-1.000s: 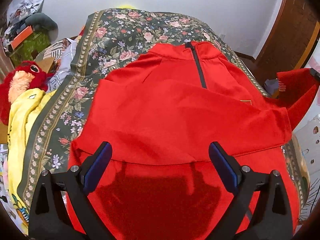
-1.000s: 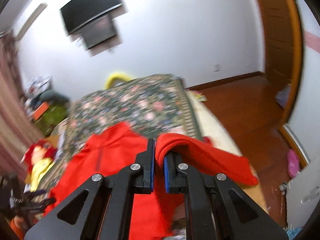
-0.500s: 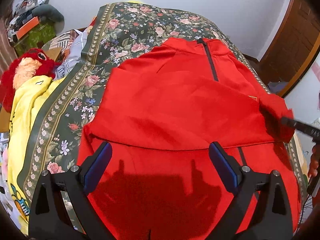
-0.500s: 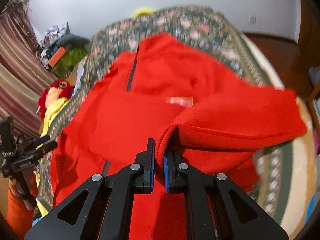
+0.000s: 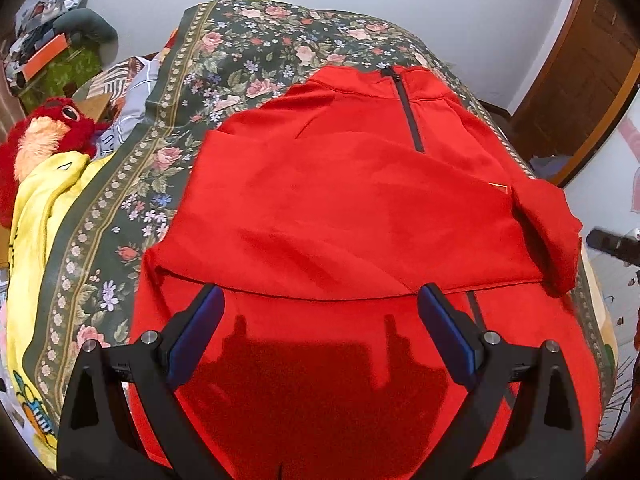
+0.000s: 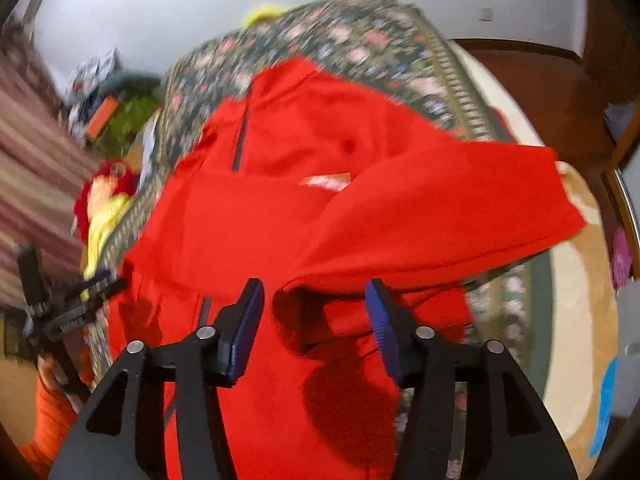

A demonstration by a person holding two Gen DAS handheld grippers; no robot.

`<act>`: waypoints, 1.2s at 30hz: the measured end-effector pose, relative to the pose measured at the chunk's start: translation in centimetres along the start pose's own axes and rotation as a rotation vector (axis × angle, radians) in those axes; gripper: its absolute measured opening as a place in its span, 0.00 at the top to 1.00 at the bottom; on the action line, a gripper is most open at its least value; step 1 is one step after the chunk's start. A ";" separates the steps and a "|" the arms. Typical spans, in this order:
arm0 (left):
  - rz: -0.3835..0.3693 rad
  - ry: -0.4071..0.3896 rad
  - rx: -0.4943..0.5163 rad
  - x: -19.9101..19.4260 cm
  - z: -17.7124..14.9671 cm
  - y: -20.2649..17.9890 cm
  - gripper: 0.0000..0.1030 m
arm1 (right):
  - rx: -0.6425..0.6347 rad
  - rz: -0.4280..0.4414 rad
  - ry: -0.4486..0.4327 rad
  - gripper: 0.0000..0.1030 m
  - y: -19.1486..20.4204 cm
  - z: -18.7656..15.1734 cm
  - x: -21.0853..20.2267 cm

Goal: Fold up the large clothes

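A red zip-neck jacket [image 5: 360, 200] lies face up on the floral bedspread [image 5: 260, 52], collar at the far end. Its left sleeve is folded across the chest. My left gripper [image 5: 320, 296] hovers open over the jacket's lower half, nothing between its blue pads. The other sleeve [image 6: 440, 220] is draped inward over the jacket's right side, also seen as a bunched sleeve [image 5: 548, 224] in the left wrist view. My right gripper [image 6: 314, 286] has its jaws opening. The sleeve's cuff lies loose between them, and the pads stand clear of it.
A red plush toy [image 5: 44, 128] and a yellow cloth [image 5: 36, 220] lie off the bed's left side, with clutter behind them. A wooden door [image 5: 572, 80] and a wood floor [image 6: 540, 80] are to the right. A person's orange sleeve [image 6: 48, 420] shows at lower left.
My right gripper came down over the jacket with the sleeve pinched, then its jaws parted and let the cuff go. The sleeve now rests on the jacket. My left gripper stayed put, open.
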State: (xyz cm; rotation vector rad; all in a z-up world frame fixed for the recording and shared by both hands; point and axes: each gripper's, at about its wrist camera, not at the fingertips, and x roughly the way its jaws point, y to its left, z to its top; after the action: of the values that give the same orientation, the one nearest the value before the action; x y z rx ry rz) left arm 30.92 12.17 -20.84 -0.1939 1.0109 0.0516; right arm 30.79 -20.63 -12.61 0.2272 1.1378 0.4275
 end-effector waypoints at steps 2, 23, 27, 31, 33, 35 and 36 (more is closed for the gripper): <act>-0.002 -0.001 0.007 0.1 0.1 -0.3 0.05 | 0.076 -0.002 -0.028 0.49 -2.0 0.5 -0.6; 0.011 0.037 -0.022 1.7 -0.3 0.4 0.05 | 0.542 -0.107 -0.114 0.56 -15.2 3.0 3.8; 0.006 0.034 -0.023 1.7 -0.3 0.3 0.05 | 0.524 -0.168 -0.108 0.90 -16.0 3.4 3.8; 0.011 0.032 -0.012 1.6 -0.3 0.3 0.05 | 0.504 -0.135 -0.137 0.95 -15.1 4.1 2.5; 0.011 0.028 -0.011 1.4 -0.3 0.4 0.05 | 0.462 -0.137 -0.170 0.95 -13.8 4.7 1.3; 0.009 0.018 -0.016 1.1 -0.2 0.6 0.05 | 0.393 -0.106 -0.213 0.95 -11.3 5.9 -0.6; 0.006 0.014 -0.019 1.0 -0.1 0.6 0.05 | 0.361 -0.092 -0.233 0.95 -10.1 6.5 -1.5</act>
State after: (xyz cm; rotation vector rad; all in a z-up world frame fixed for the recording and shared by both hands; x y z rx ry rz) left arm 31.26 12.74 -21.80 -0.2091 1.0252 0.0659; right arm 38.33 -30.03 -12.65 0.5240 0.9853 0.1071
